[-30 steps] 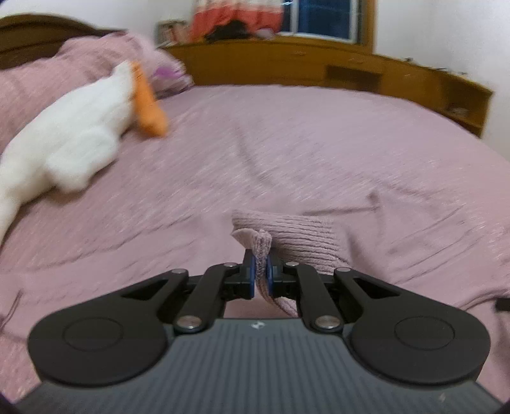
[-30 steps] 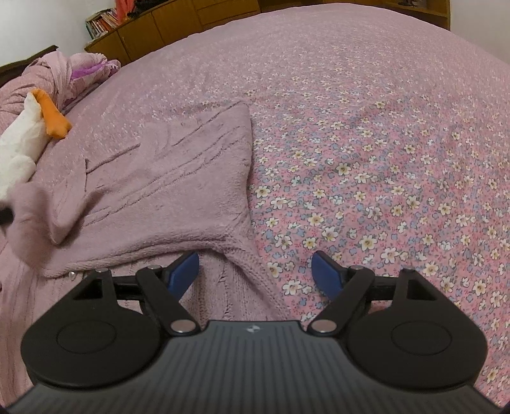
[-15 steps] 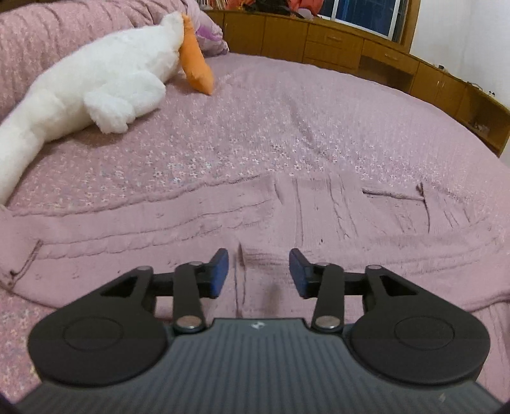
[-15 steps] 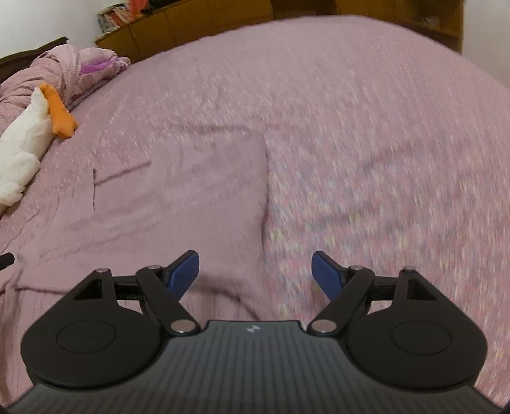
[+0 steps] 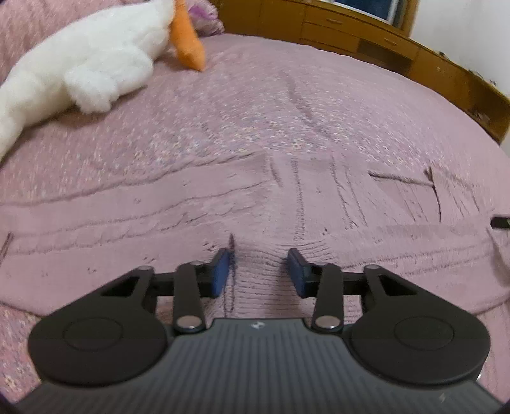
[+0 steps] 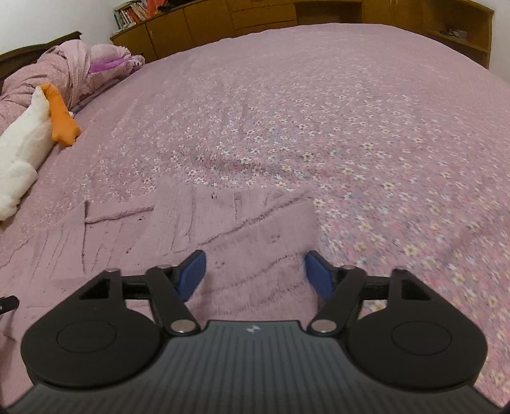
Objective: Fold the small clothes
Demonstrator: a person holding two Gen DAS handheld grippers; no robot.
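One mauve knit sweater (image 5: 197, 223) lies flat on the bed (image 6: 350, 111), near one white plush duck (image 5: 79, 67). Two tongs: the left tongs (image 5: 258, 270) and right tongs (image 6: 255, 274) are both closing over sweater fabric, not pinching it yet.

A knitted garment (image 5: 318, 203) is spread flat on the bed (image 6: 350, 111), near its front edge. A plush toy (image 5: 79, 63) is laid on the bed behind the garment and to its left, well apart from it. Bunched bedding (image 6: 73, 67) is piled behind the toy. A run of cabinets (image 6: 255, 16) is set along the bed's far side.
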